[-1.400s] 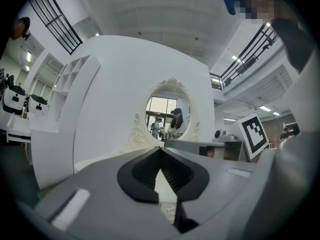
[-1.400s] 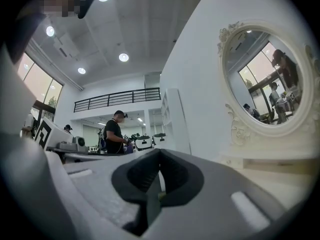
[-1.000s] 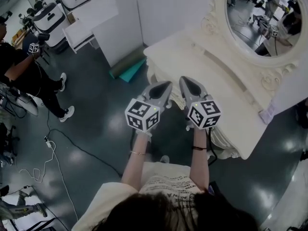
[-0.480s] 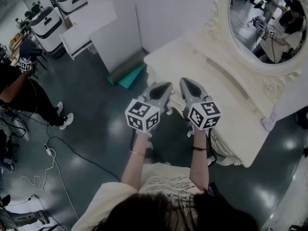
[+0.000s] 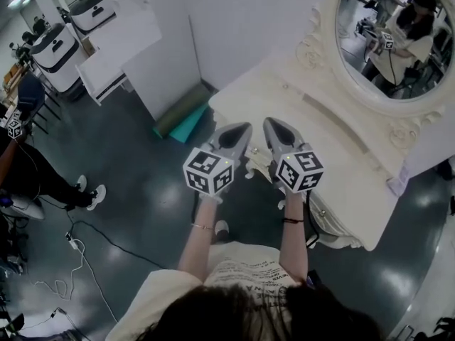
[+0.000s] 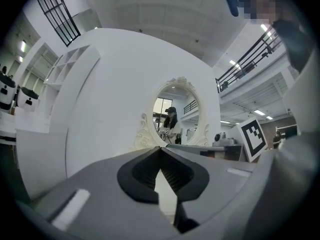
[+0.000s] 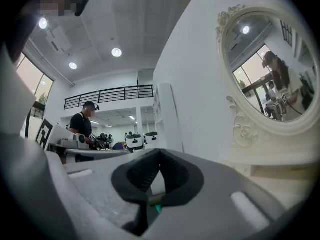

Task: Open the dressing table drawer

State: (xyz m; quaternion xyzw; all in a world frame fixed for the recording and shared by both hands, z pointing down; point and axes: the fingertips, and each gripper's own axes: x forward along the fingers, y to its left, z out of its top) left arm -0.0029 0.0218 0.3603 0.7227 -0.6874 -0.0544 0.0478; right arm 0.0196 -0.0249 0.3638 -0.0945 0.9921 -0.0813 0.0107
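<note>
Now the left gripper (image 5: 244,128) and right gripper (image 5: 271,123) — jaws together, empty — have drawn nearer the dressing table (image 5: 341,155); its drawer (image 5: 257,159), still shut, lies just beyond their tips — approach nearly done.

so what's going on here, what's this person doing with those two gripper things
A person stands in front of a cream dressing table with an oval mirror, holding a two-jaw gripper in each hand. The left gripper and right gripper are held out level, side by side, near the table's front edge. Both are shut and empty. Neither appears to touch the table, and no drawer shows pulled out.
</note>
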